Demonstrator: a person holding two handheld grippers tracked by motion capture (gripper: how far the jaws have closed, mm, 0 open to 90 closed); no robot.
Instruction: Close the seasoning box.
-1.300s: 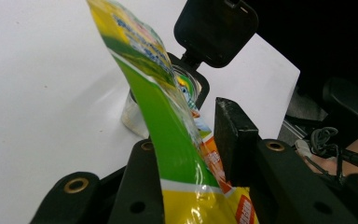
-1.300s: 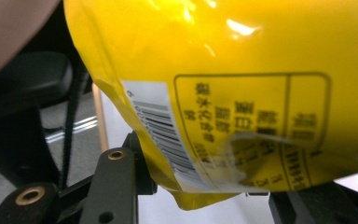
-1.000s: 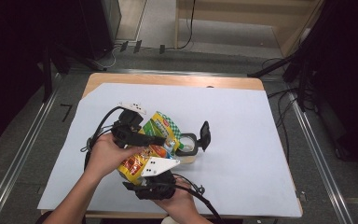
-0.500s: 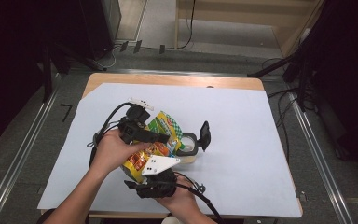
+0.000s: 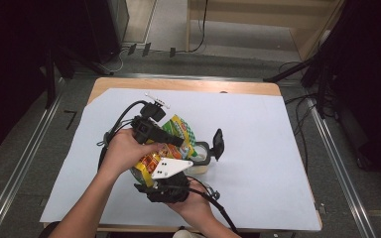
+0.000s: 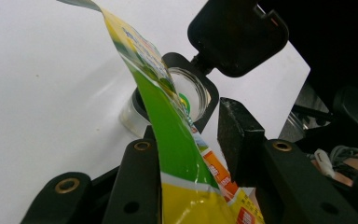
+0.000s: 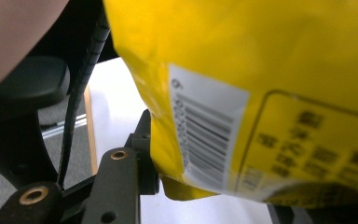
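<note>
The snack bag (image 6: 177,154) hangs between the left gripper (image 6: 191,135), seemingly pinched.

In the high view, the glossy yellow and green snack bag (image 5: 171,139) covers the jaws of both grippers and part of the clear plastic jar with a black hinged lid (image 5: 202,159). In the left gripper view, the bag hides about half of the jar's mouth and runs off the bottom edge. In the right gripper view, its printed characters are blurred, its barcode digits too small to read, and 1 jaw is hidden behind it.
</note>
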